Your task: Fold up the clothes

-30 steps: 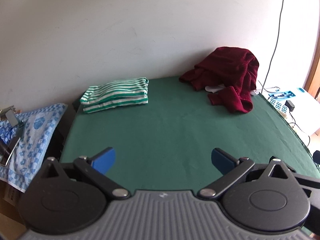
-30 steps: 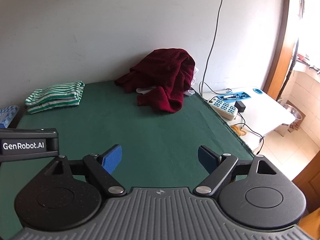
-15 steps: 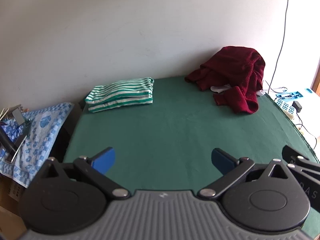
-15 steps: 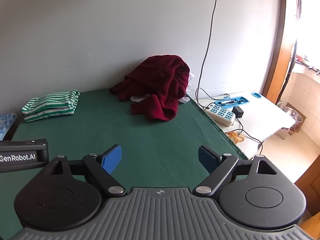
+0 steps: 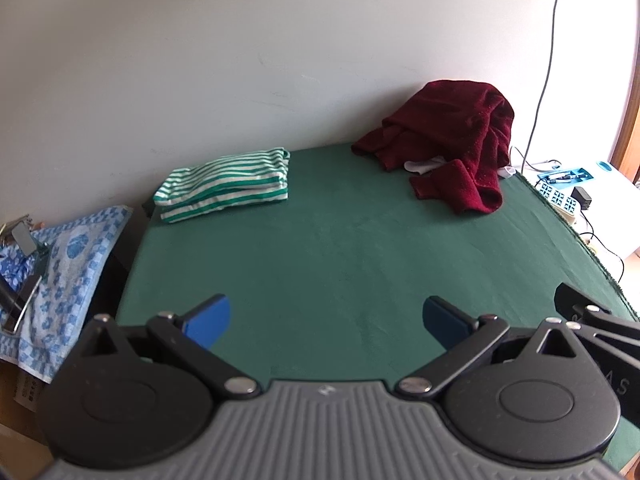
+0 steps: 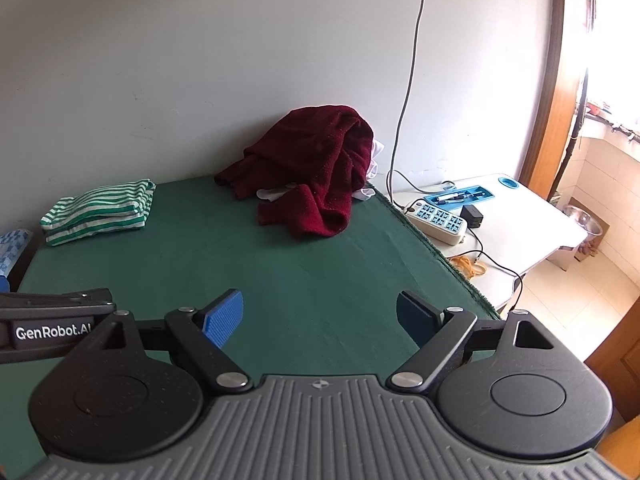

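A crumpled dark red garment (image 5: 452,136) (image 6: 316,168) is heaped at the far right corner of the green table (image 5: 340,252) (image 6: 280,264), with a bit of white cloth (image 5: 424,166) showing under it. A folded green-and-white striped garment (image 5: 226,184) (image 6: 98,210) lies at the far left by the wall. My left gripper (image 5: 326,322) hangs open over the table's near edge, holding nothing. My right gripper (image 6: 320,316) is open too and holds nothing, well short of the red heap. Part of the right gripper's body (image 5: 596,332) shows at the right edge of the left wrist view.
A blue-and-white patterned cloth (image 5: 60,264) with metal items lies left of the table. To the right stands a white side table (image 6: 520,216) with a power strip (image 6: 436,216), a blue tray (image 6: 460,194), an adapter and cables. A cable (image 6: 412,60) runs up the wall.
Both grippers have pulled back and risen a little, so the garments look smaller and farther. Both jaws stayed open. The right gripper's body came into the left wrist view.
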### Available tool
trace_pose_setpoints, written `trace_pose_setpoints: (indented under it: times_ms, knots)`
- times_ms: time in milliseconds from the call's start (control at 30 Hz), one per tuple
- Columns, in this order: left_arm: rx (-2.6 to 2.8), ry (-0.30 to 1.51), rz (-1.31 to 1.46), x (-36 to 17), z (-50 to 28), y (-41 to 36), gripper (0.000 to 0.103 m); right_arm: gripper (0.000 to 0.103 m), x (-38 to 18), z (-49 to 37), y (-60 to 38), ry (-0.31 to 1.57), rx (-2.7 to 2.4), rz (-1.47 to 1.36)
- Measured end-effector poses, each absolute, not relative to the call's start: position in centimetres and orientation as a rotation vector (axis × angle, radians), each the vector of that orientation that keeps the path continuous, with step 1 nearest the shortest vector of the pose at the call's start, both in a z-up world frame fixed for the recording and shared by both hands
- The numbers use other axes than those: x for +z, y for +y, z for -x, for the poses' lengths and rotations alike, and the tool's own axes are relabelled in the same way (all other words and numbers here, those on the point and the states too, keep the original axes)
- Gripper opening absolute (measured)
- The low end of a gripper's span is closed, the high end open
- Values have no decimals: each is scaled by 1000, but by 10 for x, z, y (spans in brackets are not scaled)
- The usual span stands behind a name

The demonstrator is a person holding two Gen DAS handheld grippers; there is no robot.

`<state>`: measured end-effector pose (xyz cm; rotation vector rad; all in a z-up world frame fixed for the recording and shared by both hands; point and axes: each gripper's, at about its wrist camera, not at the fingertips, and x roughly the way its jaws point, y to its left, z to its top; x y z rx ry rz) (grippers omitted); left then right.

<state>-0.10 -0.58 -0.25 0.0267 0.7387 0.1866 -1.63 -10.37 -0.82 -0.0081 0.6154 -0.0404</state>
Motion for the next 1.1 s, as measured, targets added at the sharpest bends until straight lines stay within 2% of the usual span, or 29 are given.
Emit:
trace_pose_setpoints:
  times_ms: [1100]
  knots:
    - [179,770,-30,-16,8,-7,102,86,-20,24,-104,632,-64,11]
